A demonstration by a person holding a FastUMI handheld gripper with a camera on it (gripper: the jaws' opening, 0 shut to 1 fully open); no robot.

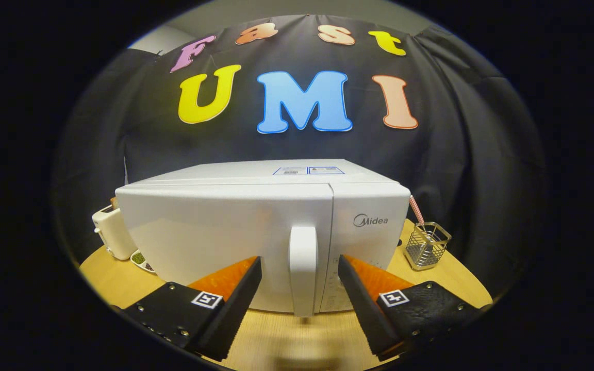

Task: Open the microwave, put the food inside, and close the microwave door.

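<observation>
A white microwave [225, 226] stands on a round wooden table [286, 340], its door shut. The door's upright white handle [303, 268] sits near the door's right edge, beside the control panel [366, 242]. My gripper [299, 265] is open, its two fingers standing either side of the handle, one finger [248, 286] left of it and the other [353, 283] right of it, neither visibly touching it. A small dish of food [142, 260] lies on the table left of the microwave, partly hidden behind it.
A white toaster [111, 232] stands at the microwave's left rear. Right of the microwave stands a wire mesh holder [427, 246] with a striped straw in it. Black cloth walls close off the back.
</observation>
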